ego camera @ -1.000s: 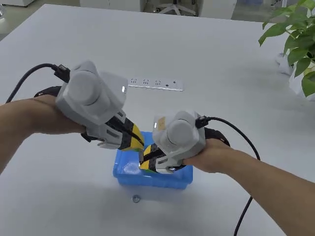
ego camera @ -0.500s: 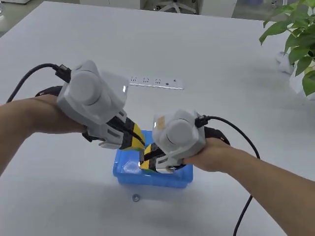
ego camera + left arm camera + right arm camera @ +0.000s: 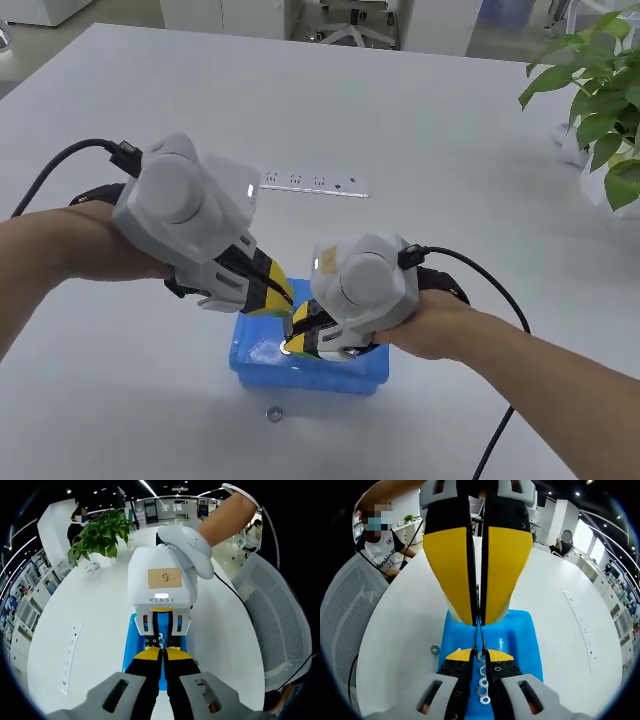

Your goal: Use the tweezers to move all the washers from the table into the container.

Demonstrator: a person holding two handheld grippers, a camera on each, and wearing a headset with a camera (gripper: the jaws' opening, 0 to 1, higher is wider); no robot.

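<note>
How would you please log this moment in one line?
left hand-held gripper: shut on tweezers | tweezers: over container | washers: several inside | washer: one on table

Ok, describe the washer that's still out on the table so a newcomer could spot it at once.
A blue container sits on the white table. Just outside its wall on the person's side lies one small silvery washer on bare tabletop. The other washers lie in a row inside the container; this one lies alone outside.
</note>
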